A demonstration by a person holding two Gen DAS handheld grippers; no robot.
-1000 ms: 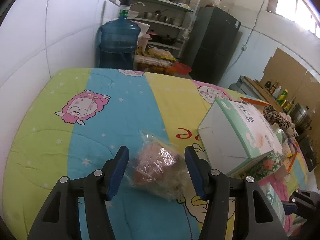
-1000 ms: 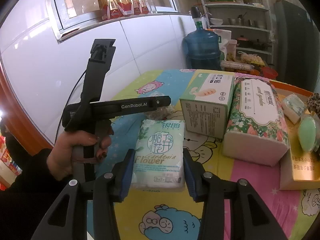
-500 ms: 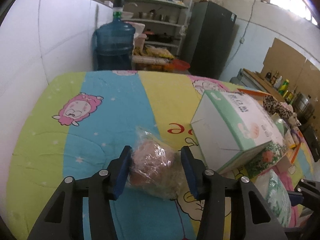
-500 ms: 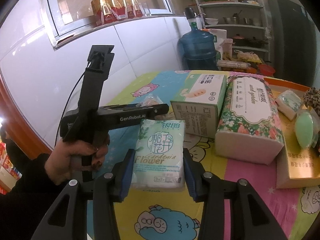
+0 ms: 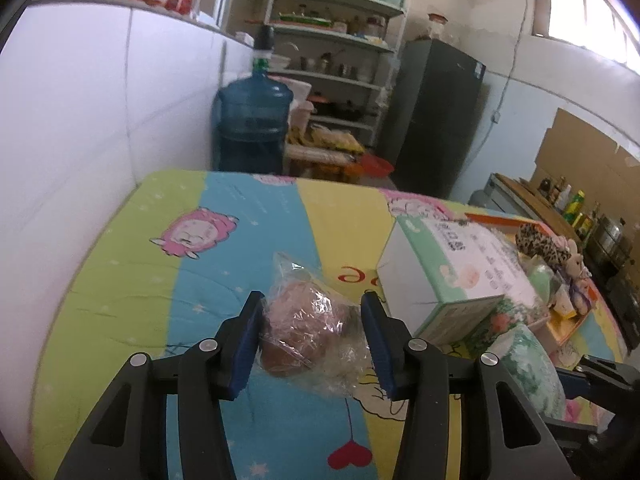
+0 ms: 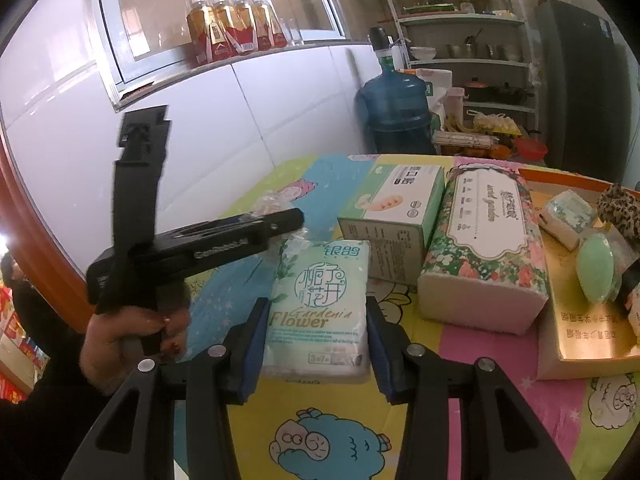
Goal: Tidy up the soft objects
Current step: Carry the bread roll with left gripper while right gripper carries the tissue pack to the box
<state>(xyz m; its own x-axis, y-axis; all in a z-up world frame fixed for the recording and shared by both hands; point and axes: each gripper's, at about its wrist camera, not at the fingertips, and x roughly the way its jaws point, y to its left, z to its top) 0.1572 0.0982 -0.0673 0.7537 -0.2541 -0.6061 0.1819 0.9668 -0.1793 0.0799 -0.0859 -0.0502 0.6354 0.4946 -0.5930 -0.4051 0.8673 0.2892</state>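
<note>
Cartoon sheet (image 5: 120, 280): left hand-held gripper (image 5: 312, 336) closed onto plastic-wrapped bun (image 5: 304, 332), lifted; right hand-held gripper (image 6: 316, 344) still clamps tissue pack (image 6: 320, 304).

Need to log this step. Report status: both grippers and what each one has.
Left gripper just closed, fingers on clear-wrapped brown bundle. Right gripper clamped on Gardenia Flower tissue pack. White-green box close beside the bundle.

We see daylight from a high window (image 5: 588, 12) up to the right of the left gripper (image 5: 312, 338), blown out to white. The room reads soft and evenly lit, shadows faint. Both fisheye views bend hard at the black corners; the far shelves (image 5: 332, 40) look slightly blurred, perhaps from motion.
</note>
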